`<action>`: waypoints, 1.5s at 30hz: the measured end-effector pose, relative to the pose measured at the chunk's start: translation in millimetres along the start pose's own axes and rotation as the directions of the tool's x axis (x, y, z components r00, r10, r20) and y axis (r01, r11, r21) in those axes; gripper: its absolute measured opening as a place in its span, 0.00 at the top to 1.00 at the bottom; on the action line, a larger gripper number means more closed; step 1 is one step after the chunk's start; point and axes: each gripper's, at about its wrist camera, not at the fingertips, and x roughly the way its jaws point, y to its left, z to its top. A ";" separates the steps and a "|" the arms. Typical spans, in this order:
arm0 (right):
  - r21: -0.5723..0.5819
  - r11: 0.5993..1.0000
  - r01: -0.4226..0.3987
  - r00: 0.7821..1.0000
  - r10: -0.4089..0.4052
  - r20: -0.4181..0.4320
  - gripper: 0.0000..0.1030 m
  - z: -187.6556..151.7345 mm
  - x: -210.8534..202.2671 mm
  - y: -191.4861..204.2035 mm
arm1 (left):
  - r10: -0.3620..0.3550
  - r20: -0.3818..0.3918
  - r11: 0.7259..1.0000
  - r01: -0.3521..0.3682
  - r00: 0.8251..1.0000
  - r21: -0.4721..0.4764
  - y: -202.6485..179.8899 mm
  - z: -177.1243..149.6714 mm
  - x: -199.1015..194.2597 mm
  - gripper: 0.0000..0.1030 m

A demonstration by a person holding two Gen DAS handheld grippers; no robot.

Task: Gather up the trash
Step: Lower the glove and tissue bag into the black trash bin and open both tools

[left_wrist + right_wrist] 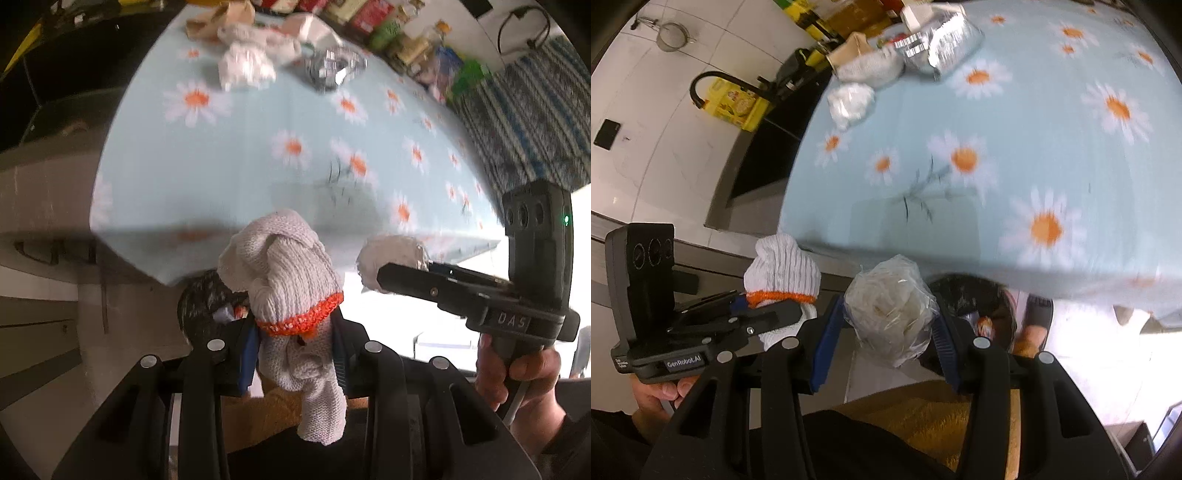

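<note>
My left gripper (295,343) is shut on a white knit glove (284,266) with an orange cuff, which hangs down between the blue pads. My right gripper (886,326) is shut on a clear plastic bag of white crumpled stuff (890,314). Both are just off the near edge of the daisy tablecloth (240,155). Below that edge sits a dark round bin (975,295), partly hidden; in the left wrist view the bin (201,299) is left of the glove. More trash lies at the table's far end: a white wad (849,101), a foil tray (945,40) and a brown paper bag (849,48).
Packets and boxes crowd the table's far edge (406,44). A sink with a black tap (713,79) and a yellow box (738,105) lie left of the table. A person's sandalled foot (1038,321) stands by the bin. A hand (517,369) grips the right handle.
</note>
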 end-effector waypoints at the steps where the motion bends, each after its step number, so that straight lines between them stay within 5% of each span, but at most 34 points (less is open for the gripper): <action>1: 0.008 1.000 0.004 1.000 -0.004 -0.006 0.53 -4.5 2.9 -1.3 | -0.001 -0.014 1.000 0.001 1.000 0.003 2.2 -4.6 3.7 0.69; 22: 0.169 0.970 0.176 0.971 -0.142 -0.195 0.53 -66.1 130.4 -67.6 | 0.070 -0.223 0.995 -0.084 0.972 -0.055 72.7 -50.1 132.7 0.69; 26: 0.179 0.966 0.189 0.967 -0.151 -0.203 0.52 -64.6 137.4 -73.8 | 0.074 -0.239 0.994 -0.091 0.968 -0.063 78.3 -48.8 140.2 0.67; 30: 0.226 0.956 0.188 0.971 -0.146 -0.190 0.35 -63.4 135.5 -83.6 | 0.058 -0.252 0.991 -0.085 0.966 -0.100 78.5 -47.2 144.0 0.48; 45: 0.221 0.963 0.156 0.981 -0.125 -0.148 0.35 -50.8 115.3 -71.5 | 0.060 -0.202 0.991 -0.083 0.978 -0.107 80.3 -36.7 127.8 0.48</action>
